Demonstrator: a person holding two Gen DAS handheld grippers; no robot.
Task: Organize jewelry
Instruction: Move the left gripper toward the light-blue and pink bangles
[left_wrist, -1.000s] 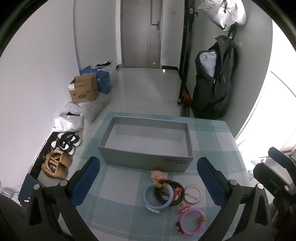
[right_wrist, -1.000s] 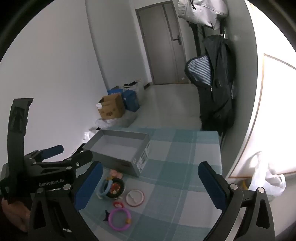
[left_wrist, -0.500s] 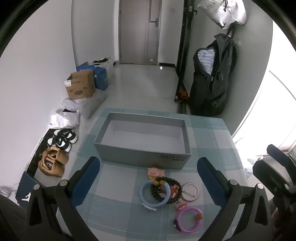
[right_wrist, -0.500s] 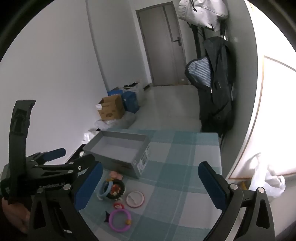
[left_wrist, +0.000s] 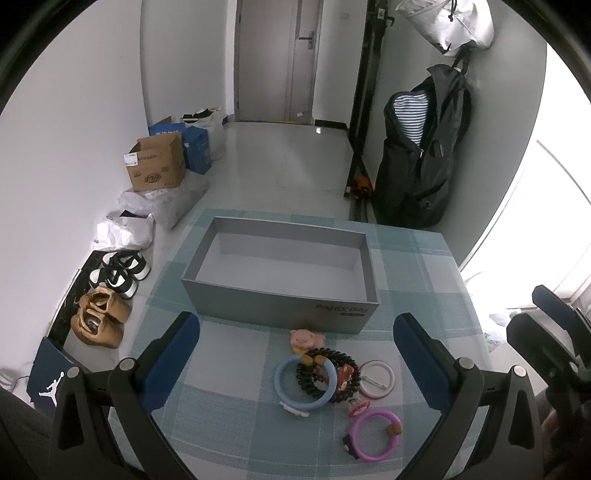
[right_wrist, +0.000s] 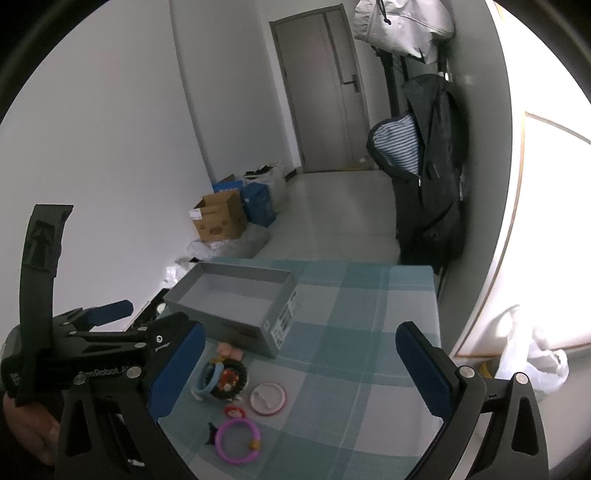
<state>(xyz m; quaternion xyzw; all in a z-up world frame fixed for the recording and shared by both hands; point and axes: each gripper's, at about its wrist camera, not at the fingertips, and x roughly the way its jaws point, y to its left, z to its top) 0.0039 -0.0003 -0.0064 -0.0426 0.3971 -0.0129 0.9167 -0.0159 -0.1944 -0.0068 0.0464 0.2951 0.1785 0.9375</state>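
Both grippers have risen slightly; left gripper (left_wrist: 295, 354) and right gripper (right_wrist: 301, 363) stay wide, empty. Jewelry pile (left_wrist: 328, 376) lies just before the grey box (left_wrist: 280, 299), ready for sorting.

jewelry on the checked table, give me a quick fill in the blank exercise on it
1. The grey box holds ____ jewelry so far.
2. The black bead bracelet partly overlaps the ____ ring.
3. The purple ring lies ____ to the camera than the pig charm.
4. Both the left gripper and right gripper are ____.

Missing words: no; blue; nearer; open
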